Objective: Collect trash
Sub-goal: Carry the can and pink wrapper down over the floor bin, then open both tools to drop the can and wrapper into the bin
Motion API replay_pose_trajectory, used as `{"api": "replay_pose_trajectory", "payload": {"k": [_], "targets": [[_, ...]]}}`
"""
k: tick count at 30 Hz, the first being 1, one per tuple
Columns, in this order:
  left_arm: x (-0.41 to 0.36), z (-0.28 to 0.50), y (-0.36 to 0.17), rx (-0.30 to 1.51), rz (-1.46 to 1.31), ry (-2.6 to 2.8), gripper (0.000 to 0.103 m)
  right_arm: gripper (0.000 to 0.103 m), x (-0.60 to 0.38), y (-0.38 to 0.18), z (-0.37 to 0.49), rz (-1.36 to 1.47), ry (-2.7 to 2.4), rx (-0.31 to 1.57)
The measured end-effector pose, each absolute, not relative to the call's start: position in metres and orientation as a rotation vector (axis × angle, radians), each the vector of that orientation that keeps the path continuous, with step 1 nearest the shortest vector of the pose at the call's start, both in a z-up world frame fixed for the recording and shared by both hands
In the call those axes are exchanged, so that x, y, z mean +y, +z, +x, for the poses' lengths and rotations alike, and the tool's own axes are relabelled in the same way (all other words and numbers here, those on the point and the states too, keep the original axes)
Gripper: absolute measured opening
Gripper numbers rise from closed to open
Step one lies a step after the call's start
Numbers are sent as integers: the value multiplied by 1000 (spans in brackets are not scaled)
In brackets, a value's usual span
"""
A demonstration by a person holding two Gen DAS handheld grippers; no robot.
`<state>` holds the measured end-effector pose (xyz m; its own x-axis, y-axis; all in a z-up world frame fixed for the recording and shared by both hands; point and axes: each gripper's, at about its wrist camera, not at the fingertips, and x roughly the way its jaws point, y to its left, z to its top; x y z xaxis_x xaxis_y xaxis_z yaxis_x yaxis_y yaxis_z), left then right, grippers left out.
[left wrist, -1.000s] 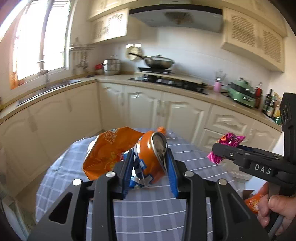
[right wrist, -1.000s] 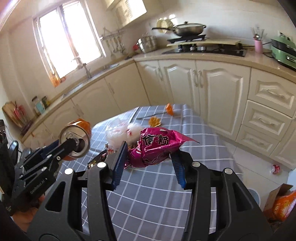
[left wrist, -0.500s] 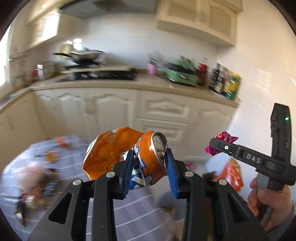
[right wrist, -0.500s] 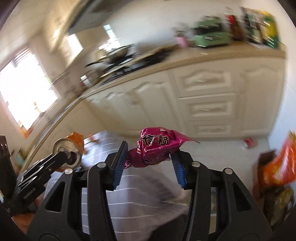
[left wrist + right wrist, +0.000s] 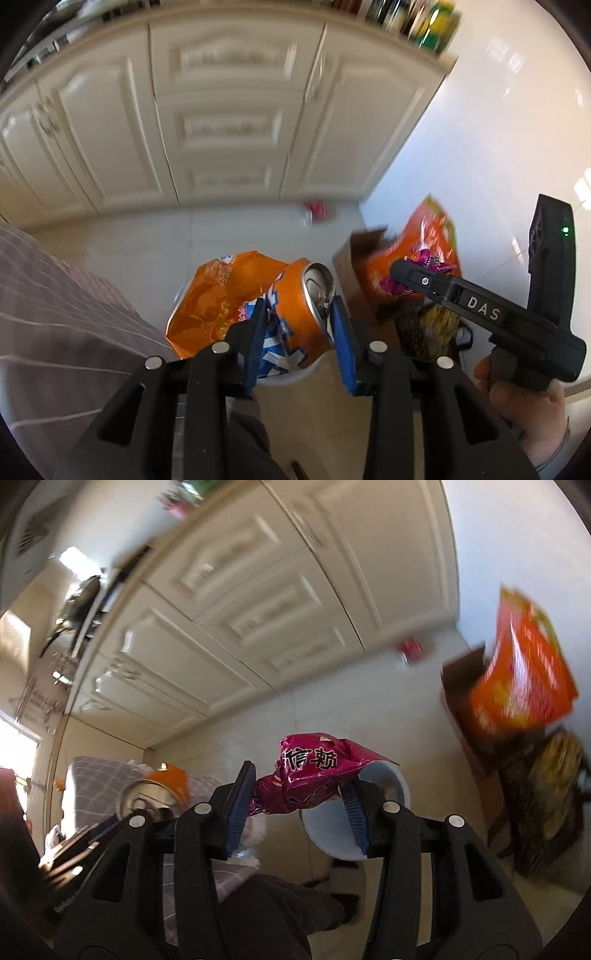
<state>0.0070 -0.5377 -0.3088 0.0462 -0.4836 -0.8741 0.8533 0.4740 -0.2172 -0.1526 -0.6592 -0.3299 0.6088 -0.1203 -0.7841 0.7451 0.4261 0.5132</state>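
Your left gripper (image 5: 299, 332) clamps the dented orange can (image 5: 299, 314) and orange bag (image 5: 218, 302); your right gripper (image 5: 299, 794) pinches the pink wrapper (image 5: 314, 779), all above the floor; light, crushable, slippery trash, so hold mid-body

Dented orange-and-blue can (image 5: 301, 314), open top tilted up and right, is clamped between blue pads with a crumpled orange bag (image 5: 214, 299) against its left side, while a crumpled magenta wrapper (image 5: 314, 779) with black characters is pinched over a white bin (image 5: 384, 805) on the floor.
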Motion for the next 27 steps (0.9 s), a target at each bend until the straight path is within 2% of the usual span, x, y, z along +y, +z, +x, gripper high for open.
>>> {"api": "replay_pose_trajectory", "payload": {"k": [5, 11, 13, 14, 15, 16, 17, 18, 19, 24, 27], "targets": [[-571, 18, -370, 1262, 431, -1034, 34, 46, -674, -386, -145, 1109, -612, 800], [-596, 35, -411, 1375, 393, -1012, 35, 47, -681, -430, -128, 1198, -601, 862], [-597, 41, -421, 1419, 367, -995, 36, 50, -683, -443, -124, 1228, -601, 876], [-597, 45, -424, 1432, 360, -981, 38, 54, -684, -449, -123, 1249, -596, 879], [-597, 47, -428, 1441, 358, -968, 43, 66, -685, -452, -123, 1264, -593, 881], [-597, 51, -431, 1455, 344, -954, 57, 76, -685, -457, -123, 1280, -600, 879], [-595, 55, -434, 1463, 335, -930, 69, 79, -687, -460, -125, 1291, -615, 875], [-593, 59, -435, 1473, 320, -914, 74, 85, -687, -463, -127, 1304, -629, 870], [-591, 61, -436, 1477, 308, -903, 78, 87, -689, -464, -129, 1309, -635, 868], [-588, 66, -425, 1443, 310, -846, 82, 97, -686, -459, -135, 1290, -668, 866], [-588, 62, -410, 1399, 321, -851, 87, 97, -684, -449, -138, 1272, -680, 853]]}}
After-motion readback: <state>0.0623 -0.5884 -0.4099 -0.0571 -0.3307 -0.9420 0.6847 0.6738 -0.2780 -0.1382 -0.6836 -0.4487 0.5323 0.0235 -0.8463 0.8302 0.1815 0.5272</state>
